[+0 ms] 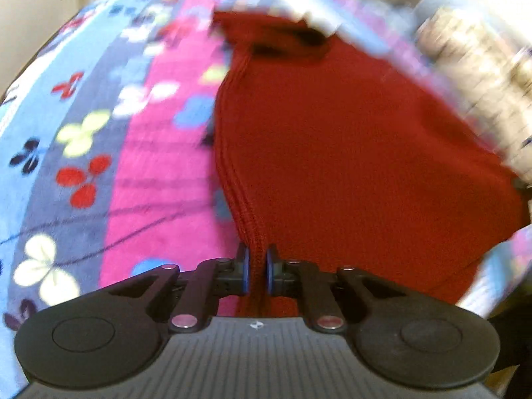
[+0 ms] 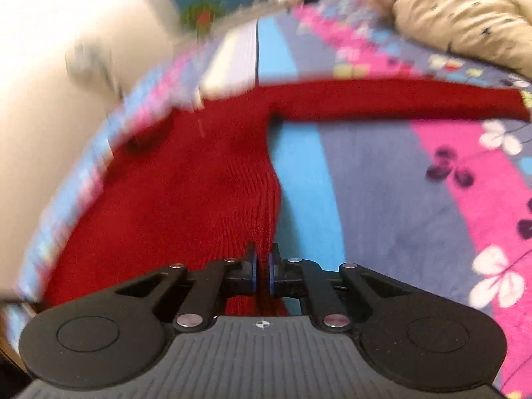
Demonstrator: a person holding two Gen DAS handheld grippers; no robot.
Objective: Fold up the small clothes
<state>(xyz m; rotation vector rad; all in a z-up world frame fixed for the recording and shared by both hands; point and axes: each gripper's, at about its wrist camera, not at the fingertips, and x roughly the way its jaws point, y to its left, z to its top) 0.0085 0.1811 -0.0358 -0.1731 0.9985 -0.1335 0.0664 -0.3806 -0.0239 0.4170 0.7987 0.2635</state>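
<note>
- The left gripper point(image 1: 256, 267) was clamped on a ribbed edge of the red knitted sweater point(image 1: 332, 153); its blue-padded fingers point(image 1: 245, 271) sat close together with a bunched fold of knit pinched between them.
- Ahead of and to the right of that gripper, the sweater's body spread out across the fleece blanket point(image 1: 83, 139); the dark neck opening point(image 1: 299, 41) lay at the far end, though motion blur softened it.
- To the left of the left gripper the blanket showed pink, grey-blue and light blue stripes with clover-like prints.
- The right gripper point(image 2: 262, 271) was likewise closed on the sweater point(image 2: 186, 183), a narrow ridge of red knit caught between its fingers point(image 2: 252, 271).
- Ahead and to the left of the right gripper lay the sweater's body; one sleeve point(image 2: 399, 99) stretched flat away to the far right.
- Right of that gripper the striped blanket point(image 2: 382, 183) lay bare; far right, beyond the sleeve, sat a beige quilted garment point(image 2: 449, 10).
- The far left of the right wrist view was too blurred to read.
</note>
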